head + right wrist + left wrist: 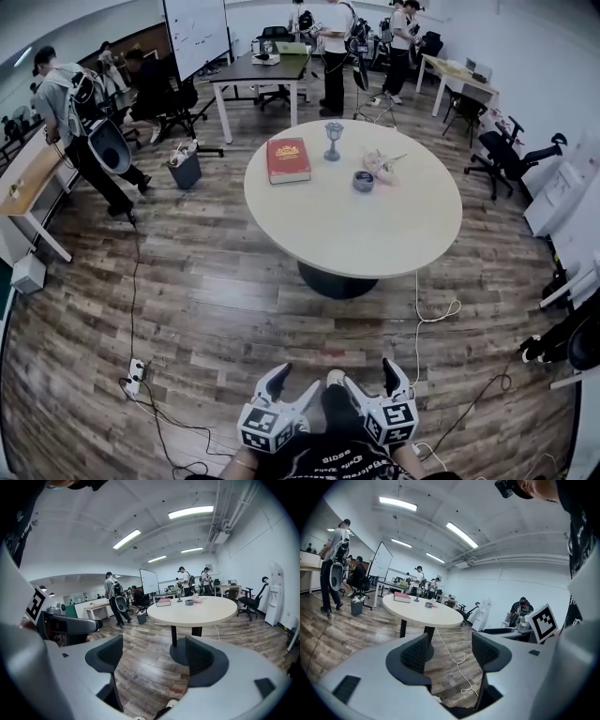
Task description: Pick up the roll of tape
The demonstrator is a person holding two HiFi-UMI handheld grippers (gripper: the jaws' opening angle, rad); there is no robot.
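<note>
**Tape far ahead on desk, both hand-held grippers empty**

- Tape (364, 181) sits on the round desk (394, 248), upper centre of the head view, on the desk's far half. Goblet (333, 141) and red book (288, 159) are to its upper left, and a pink bundle (382, 165) is just beside it, upper right.
- Left hand-held gripper (292, 386) and right hand-held gripper (373, 380) are at the bottom edge of the head view, over the floor and well apart from the desk. Bare floor and the near half of the desk lie between them and the tape.
- Left jaws are spread with only floor and cable between them (450, 651). Right jaws are likewise released and empty (154, 656).
- Key relation: the tape lies almost straight up-frame from the right one, while the left is offset to the frame's left. I'd call the right marginally nearer and better lined up.
- The roll looks flat with its hole up, though it is too small to be sure. If so, pinch across the rim from above.
- In the gripper views the tape is a small speck on the desk top (428, 604) (189, 602), above the jaw line in both. Approach comes first, and no grasp is possible from here.
</note>
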